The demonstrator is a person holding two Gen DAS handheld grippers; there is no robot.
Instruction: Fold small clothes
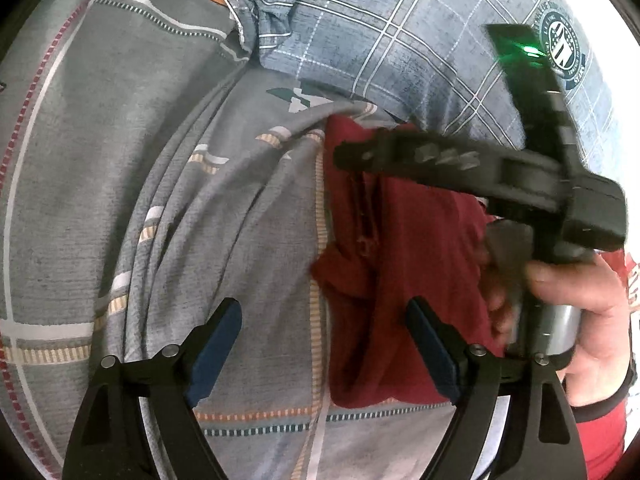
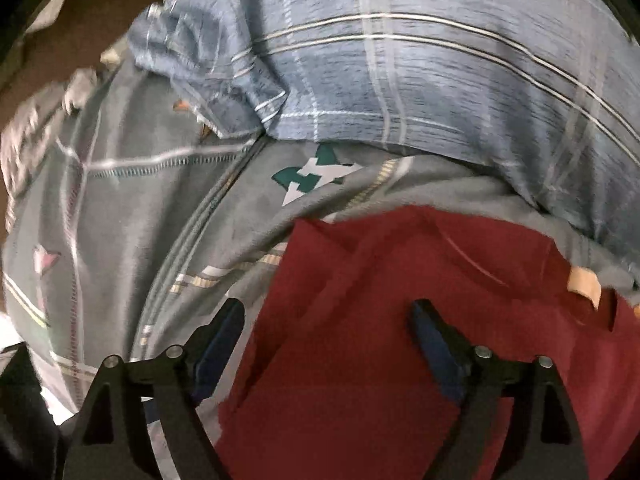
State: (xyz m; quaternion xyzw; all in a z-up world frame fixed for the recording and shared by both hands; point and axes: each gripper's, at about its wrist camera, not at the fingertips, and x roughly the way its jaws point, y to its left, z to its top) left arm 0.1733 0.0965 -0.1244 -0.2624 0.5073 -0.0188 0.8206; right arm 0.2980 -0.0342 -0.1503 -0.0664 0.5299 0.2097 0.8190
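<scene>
Both tongs stand wide, holding nothing. Left tongs [image 1: 324, 344] straddle the red garment's [image 1: 408, 280] left edge, right tongs [image 2: 328, 344] hover over it. Garment lies at 5 o'clock on the grey bedsheet [image 1: 120, 160], blue plaid shirt [image 1: 400, 40] at 12. Risk: you pinch sheet with cloth (same soft layer), dragging both.

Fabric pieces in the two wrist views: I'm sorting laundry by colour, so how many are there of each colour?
Dark red garment: 1
Blue plaid shirt with a round badge: 1
Grey patterned sheet underneath both: 1
Total: 3 fabric pieces. Both grippers, left and right, hang open above the red garment, holding nothing.
</scene>
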